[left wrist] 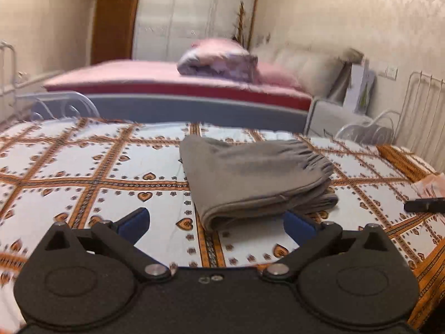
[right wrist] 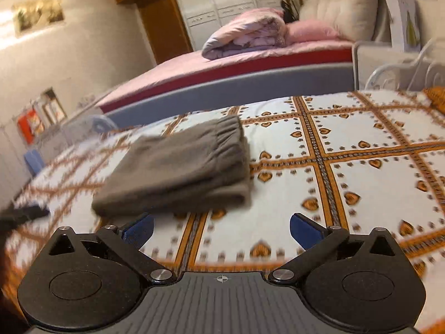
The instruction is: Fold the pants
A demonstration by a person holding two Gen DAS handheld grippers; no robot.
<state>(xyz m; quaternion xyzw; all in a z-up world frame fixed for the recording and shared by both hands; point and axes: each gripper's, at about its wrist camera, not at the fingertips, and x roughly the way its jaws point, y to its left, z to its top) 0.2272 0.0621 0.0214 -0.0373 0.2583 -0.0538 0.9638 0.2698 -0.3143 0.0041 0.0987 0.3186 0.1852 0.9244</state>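
The grey pants [left wrist: 256, 178] lie folded in a compact stack on the patterned bedspread [left wrist: 83, 172], elastic waistband to the right. My left gripper [left wrist: 219, 224] is open and empty, just in front of the stack's near folded edge. In the right wrist view the same folded pants [right wrist: 180, 169] lie left of centre on the bedspread [right wrist: 347, 167]. My right gripper [right wrist: 222, 231] is open and empty, to the right of the stack's near edge. The right gripper's black tip [left wrist: 424, 205] shows at the far right of the left wrist view.
A second bed with pink sheets [left wrist: 167, 75] and a rolled quilt [left wrist: 219, 59] stands behind. A white metal bed frame [left wrist: 420, 105] rises at the right. A white wardrobe [left wrist: 192, 19] stands at the back wall. A bedside cabinet [left wrist: 336, 117] sits between the beds.
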